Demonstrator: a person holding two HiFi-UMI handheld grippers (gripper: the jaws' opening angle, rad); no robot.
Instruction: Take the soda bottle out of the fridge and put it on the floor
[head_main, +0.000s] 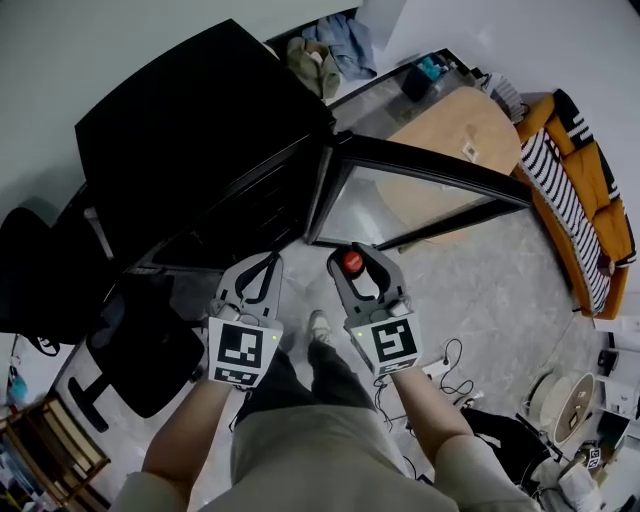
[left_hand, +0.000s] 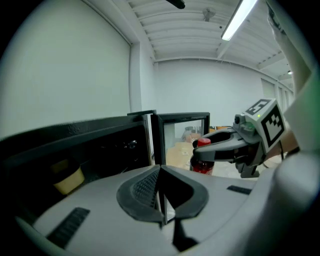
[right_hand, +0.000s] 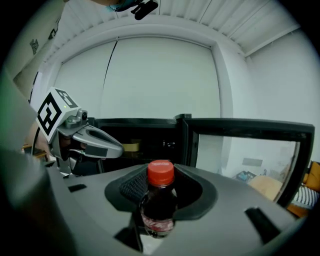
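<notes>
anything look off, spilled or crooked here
Nothing stands out. The soda bottle sits upright and capped between the jaws of the right gripper, with no spill visible. The fridge door stands open, which fits the task.

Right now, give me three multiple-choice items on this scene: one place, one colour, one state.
1. Where is the soda bottle? A in the fridge; B in the right gripper; C on the floor.
2. Its cap is: A blue; B white; C red.
3. The fridge door is: A open; B shut; C missing.
Key: 1 B, the jaws clamp it; 2 C, red shows in every view; 3 A, it stands swung out.
</notes>
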